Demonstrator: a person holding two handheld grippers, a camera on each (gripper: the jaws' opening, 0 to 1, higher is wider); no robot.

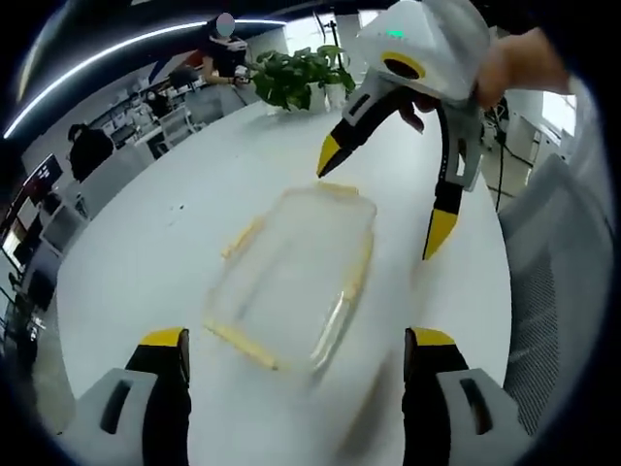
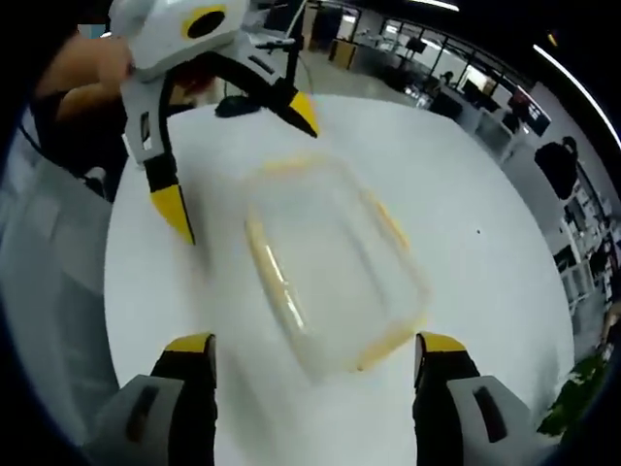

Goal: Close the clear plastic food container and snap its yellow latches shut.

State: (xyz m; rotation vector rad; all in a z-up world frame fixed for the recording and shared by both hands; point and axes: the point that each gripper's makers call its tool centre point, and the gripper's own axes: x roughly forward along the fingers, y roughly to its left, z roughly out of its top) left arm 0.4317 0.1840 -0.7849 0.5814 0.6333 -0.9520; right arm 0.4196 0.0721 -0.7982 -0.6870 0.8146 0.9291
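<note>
A clear plastic food container [image 1: 291, 272] with yellow latches [image 1: 243, 236] lies flat on the white table [image 1: 136, 262], blurred by motion. Its lid seems to rest on it; whether the latches are snapped cannot be told. My left gripper [image 1: 299, 342] is open, its yellow-tipped jaws wide on either side of the container's near end. My right gripper [image 1: 383, 199] hangs open over the far end, held by a hand [image 1: 514, 63]. In the right gripper view the container [image 2: 335, 262] lies just beyond my right gripper [image 2: 315, 348], with my left gripper [image 2: 239, 160] open above its far corner.
A potted plant [image 1: 296, 73] stands at the table's far edge. A grey mesh chair [image 1: 558, 291] is beside the table. People sit at desks [image 1: 87, 150] in the office behind. A small dark object [image 2: 238, 105] lies on the table beyond the container.
</note>
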